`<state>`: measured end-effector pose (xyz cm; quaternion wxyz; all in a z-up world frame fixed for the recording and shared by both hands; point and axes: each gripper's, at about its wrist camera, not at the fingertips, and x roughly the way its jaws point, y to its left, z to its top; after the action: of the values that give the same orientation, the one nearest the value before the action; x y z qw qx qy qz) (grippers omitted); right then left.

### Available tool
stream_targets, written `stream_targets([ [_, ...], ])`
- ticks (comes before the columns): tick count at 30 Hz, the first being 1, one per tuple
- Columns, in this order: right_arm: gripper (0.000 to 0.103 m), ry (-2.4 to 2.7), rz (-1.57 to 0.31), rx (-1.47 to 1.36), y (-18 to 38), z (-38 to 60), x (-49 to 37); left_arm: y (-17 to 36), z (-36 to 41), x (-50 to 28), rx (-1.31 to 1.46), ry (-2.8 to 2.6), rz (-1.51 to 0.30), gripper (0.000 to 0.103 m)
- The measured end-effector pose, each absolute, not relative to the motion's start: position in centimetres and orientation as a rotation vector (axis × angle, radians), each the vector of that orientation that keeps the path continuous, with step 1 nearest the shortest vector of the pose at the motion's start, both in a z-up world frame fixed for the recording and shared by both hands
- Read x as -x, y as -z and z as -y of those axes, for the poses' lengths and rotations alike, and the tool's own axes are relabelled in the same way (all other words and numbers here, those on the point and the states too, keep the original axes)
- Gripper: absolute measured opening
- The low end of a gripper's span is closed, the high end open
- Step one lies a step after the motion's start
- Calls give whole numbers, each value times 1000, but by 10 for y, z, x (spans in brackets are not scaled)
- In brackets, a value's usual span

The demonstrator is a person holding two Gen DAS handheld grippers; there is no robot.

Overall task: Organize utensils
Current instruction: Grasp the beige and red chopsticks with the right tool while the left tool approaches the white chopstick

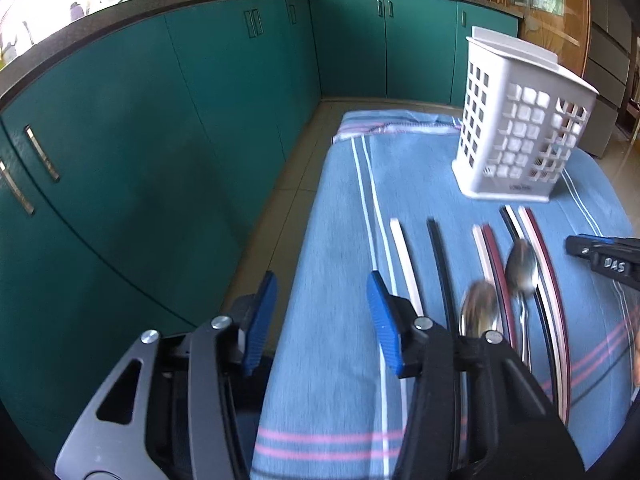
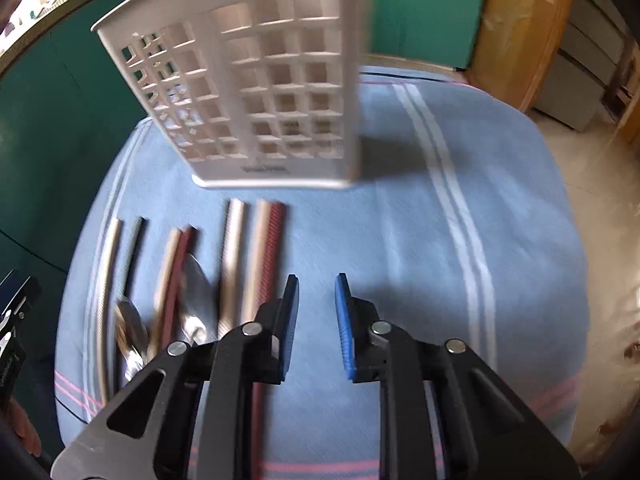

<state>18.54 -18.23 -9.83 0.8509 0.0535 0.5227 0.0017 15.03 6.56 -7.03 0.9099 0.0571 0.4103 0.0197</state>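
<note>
A white lattice utensil holder (image 1: 520, 128) stands upright at the far end of a blue striped cloth (image 1: 340, 240); it also shows in the right wrist view (image 2: 256, 92). Several chopsticks, white, black and dark red (image 1: 404, 256), lie side by side in front of it, with two metal spoons (image 1: 520, 268) among them. The chopsticks (image 2: 272, 240) and spoons (image 2: 196, 280) lie left of my right gripper (image 2: 318, 292), which is open and empty above the cloth. My left gripper (image 1: 324, 284) is open and empty over the cloth's left edge, left of the chopsticks.
Teal cabinets (image 1: 160, 120) run along the left and back, with a tiled floor strip (image 1: 280, 184) beside the table. A wooden door (image 2: 520, 20) stands at the back right. The right gripper's tip (image 1: 600, 260) shows at the left wrist view's right edge.
</note>
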Motion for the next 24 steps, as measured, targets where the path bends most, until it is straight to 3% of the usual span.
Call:
stream_targets([
  [6, 20, 24, -1113, -45, 112, 170, -216, 83, -63, -181, -109, -24, -875, 52],
  [10, 21, 7, -1108, -24, 110, 168, -224, 91, -58, -192, -96, -11, -881, 61],
  [24, 21, -87, -1100, -14, 92, 158, -210, 99, -59, -201, -76, -7, -895, 64],
])
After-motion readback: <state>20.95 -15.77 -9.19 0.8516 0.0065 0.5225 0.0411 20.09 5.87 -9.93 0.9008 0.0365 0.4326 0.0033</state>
